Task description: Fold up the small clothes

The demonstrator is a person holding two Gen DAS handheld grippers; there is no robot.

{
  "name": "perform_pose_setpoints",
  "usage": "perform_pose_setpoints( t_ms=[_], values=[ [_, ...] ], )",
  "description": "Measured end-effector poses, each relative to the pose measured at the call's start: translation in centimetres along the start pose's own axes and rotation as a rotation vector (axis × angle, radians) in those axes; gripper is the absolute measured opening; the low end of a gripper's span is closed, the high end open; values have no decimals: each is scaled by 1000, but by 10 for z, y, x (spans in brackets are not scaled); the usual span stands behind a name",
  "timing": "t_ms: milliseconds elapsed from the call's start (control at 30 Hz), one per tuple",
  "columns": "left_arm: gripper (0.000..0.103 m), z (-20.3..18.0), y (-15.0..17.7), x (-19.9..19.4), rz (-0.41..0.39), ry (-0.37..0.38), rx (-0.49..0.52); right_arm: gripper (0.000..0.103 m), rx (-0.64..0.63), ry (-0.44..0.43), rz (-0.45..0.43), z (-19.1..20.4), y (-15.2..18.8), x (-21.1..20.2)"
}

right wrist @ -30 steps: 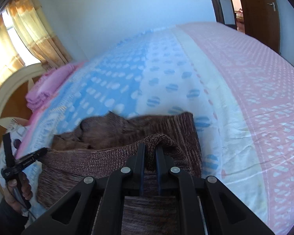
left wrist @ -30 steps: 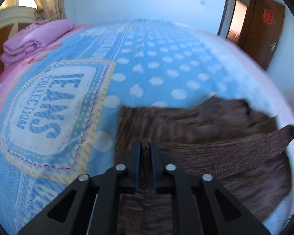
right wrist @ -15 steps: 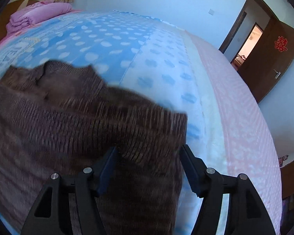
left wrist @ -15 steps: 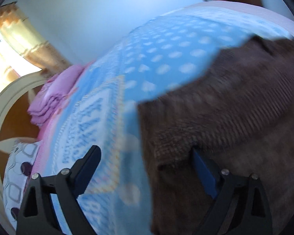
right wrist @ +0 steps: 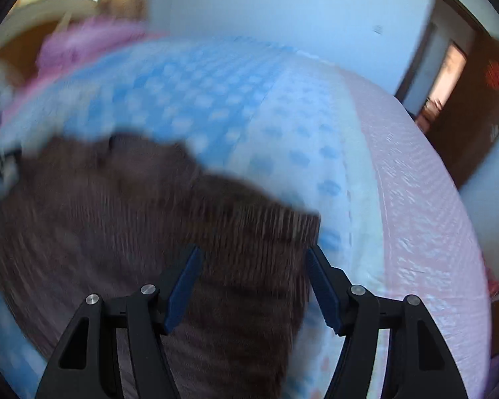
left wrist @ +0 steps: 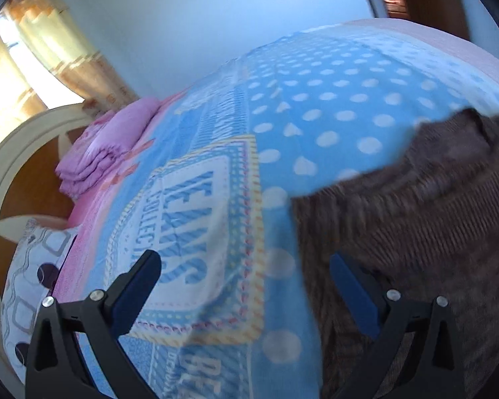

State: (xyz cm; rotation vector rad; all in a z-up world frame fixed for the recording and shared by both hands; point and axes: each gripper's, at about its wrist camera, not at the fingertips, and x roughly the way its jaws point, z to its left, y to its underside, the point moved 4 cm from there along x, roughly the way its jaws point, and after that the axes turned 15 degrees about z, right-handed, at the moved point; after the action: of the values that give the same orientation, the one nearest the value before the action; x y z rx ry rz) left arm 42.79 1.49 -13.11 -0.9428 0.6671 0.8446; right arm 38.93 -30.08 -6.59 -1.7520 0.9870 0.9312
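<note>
In the left wrist view the left gripper (left wrist: 246,279) is seen with its black, blue-padded jaws spread wide, having just been opening, and nothing is pressed between them: the left finger stands over the printed blue bedspread (left wrist: 316,106), while the right finger sits at the near left edge of the dark brown ribbed knit garment (left wrist: 415,219). From this gripper the garment lies to the right, filling the lower right of the frame. In the right wrist view the right gripper (right wrist: 251,284) is likewise parted, having just been opening; the garment's ribbed hem corner lies between its pads, but no pinch is visible. From there the brown cloth spreads away to the left and centre left of the frame, so its long axis is judged to run across, from one gripper toward the other, with each gripper near one end. The garment's right edge ends just beside the right-hand finger; beyond it lie pale dotted fabric and a pink spread toward a doorway. A folded pink blanket (left wrist: 109,146) rests well apart at the upper left, leaving open room beyond the garment.
</note>
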Motion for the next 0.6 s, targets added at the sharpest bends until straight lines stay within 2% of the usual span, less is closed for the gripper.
perform_pose_setpoints(
  t_ms=[100, 167, 200, 300, 333, 467, 500, 600],
  values=[
    [103, -29, 12, 3, 2, 6, 133, 66, -165, 171, 78, 16, 14, 21],
    [103, -47, 5, 19, 18, -69, 188, 71, -173, 229, 78, 12, 4, 27],
    [103, -48, -1, 21, 20, -82, 177, 71, -153, 250, 72, 6, -6, 27],
    [103, -21, -35, 26, 8, -185, 34, 72, -62, 447, -40, -20, -45, 9],
    [103, -8, -42, 26, 22, -179, -26, 72, -19, 466, -71, -28, -53, 2],
    [103, 35, -51, 30, 71, -133, -185, 72, 96, 359, -109, -51, -59, -16],
    [103, 37, -49, 32, 74, -120, -178, 72, 95, 359, -109, -52, -56, -15],
    [103, 42, -40, 43, 95, -203, -145, 72, 86, 378, -91, -56, -48, -6]
  ],
)
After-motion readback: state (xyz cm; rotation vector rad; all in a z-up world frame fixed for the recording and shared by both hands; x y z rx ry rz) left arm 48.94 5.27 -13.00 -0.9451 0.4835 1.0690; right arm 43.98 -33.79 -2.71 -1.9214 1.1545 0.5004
